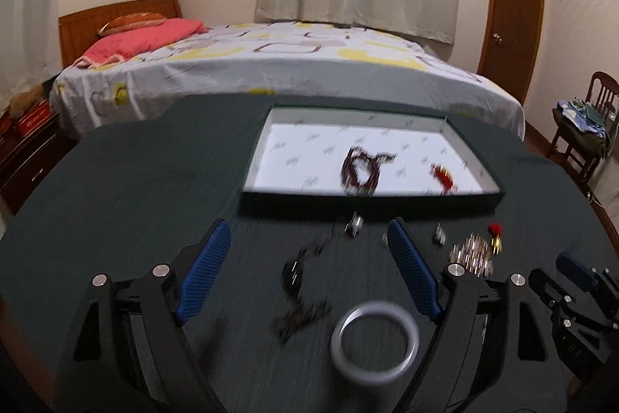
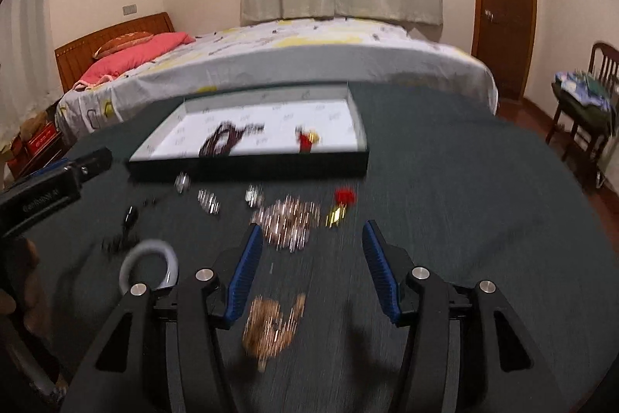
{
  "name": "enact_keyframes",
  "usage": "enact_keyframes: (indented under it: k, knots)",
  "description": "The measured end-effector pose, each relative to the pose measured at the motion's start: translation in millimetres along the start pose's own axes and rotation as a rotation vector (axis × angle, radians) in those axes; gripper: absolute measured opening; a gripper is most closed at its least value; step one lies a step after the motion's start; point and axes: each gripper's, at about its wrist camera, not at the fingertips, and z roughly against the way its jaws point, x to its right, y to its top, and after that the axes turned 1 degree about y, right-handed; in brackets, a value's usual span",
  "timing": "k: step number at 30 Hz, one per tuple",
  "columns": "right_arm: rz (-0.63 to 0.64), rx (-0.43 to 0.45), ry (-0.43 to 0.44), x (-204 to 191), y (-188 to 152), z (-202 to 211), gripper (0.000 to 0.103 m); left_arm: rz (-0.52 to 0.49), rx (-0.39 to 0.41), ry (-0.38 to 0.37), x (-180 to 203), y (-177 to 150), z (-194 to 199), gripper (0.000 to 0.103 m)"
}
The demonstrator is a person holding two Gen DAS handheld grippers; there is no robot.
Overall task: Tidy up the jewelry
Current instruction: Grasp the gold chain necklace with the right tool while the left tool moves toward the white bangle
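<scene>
The dark beaded necklace [image 1: 361, 171] and red earring [image 1: 444, 177] are sitting inside the tray [image 1: 255, 161]; what's probably more jewelry is lying blurred in front of it. Your left gripper [image 1: 309, 246] and right gripper [image 2: 309, 233] are both hanging open, gripping nothing.

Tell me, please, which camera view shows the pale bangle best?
The left wrist view: the pale bangle lies on the dark table, its whole ring visible though blurred. In the right wrist view, the bangle sits at the lower left, and the gripper's black frame cuts off its lower part.
</scene>
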Motion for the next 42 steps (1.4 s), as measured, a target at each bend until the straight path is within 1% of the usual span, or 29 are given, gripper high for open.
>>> enact_keyframes:
  k: [4, 8, 12, 16, 18, 20, 23, 26, 31, 42]
  knots:
    - [0.005, -0.036, 0.016, -5.4, -22.1, -2.5, 0.053, 0.009, -0.022, 0.023, -10.8, -23.3, 12.9, 0.081]
    - [0.011, -0.078, 0.026, -12.5, -34.0, -10.9, 0.053, 0.016, -0.043, 0.036, -18.0, -40.8, 18.5, 0.081]
    - [0.032, -0.109, 0.024, -22.4, -38.6, -18.2, 0.053, 0.014, -0.057, 0.032, -18.6, -48.8, 19.4, 0.081]
    - [0.065, -0.116, 0.001, -29.7, -42.4, -21.0, 0.053, -0.005, -0.057, 0.024, -14.0, -51.9, 20.2, 0.081]
    - [0.075, -0.115, -0.006, -29.9, -43.3, -20.3, 0.051, -0.006, -0.062, 0.019, -13.1, -53.2, 19.5, 0.081]
    - [0.072, -0.111, -0.006, -27.2, -43.7, -18.5, 0.039, -0.002, -0.068, 0.017, -12.6, -54.6, 18.4, 0.081]
    - [0.076, -0.110, 0.010, -24.7, -43.8, -17.1, 0.025, 0.001, -0.079, 0.015, -11.8, -56.4, 16.6, 0.081]
    - [0.096, -0.112, 0.020, -26.2, -43.9, -15.8, 0.016, 0.004, -0.090, 0.009, -11.0, -57.8, 14.9, 0.081]
    - [0.057, -0.117, 0.038, -17.0, -39.7, -13.8, 0.014, 0.012, -0.101, -0.003, -10.4, -59.2, 13.0, 0.081]
    - [0.005, -0.038, 0.026, 7.7, -17.8, 8.1, 0.014, 0.019, -0.142, -0.056, 0.0, -63.9, 4.8, 0.081]
